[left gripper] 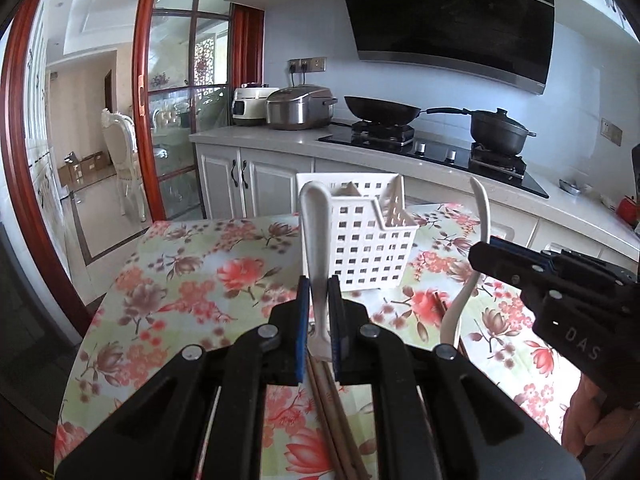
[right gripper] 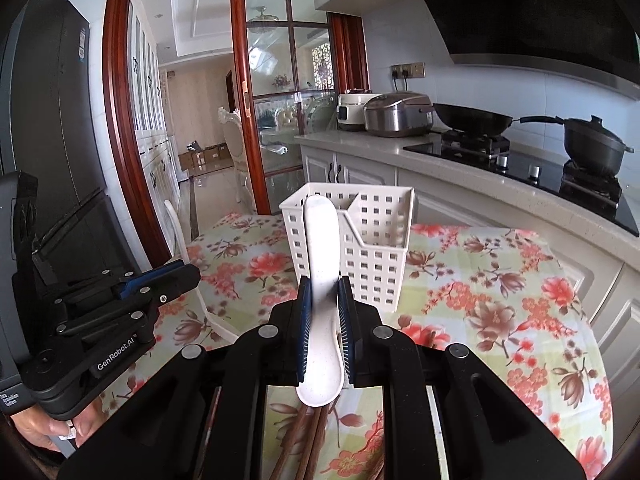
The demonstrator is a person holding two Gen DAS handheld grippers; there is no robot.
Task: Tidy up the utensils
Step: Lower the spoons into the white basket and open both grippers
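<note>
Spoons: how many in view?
2. One spoon is held in the left gripper; the other spoon is in the right gripper. More may be hidden behind the grippers.

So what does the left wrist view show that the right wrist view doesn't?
Only the left wrist view shows the right tongs from outside, shut on the second white spoon, plus a red object on the counter. Only the right wrist view shows the left tongs from outside and the dark fridge. Both show the white basket, chopsticks and floral tablecloth.
</note>
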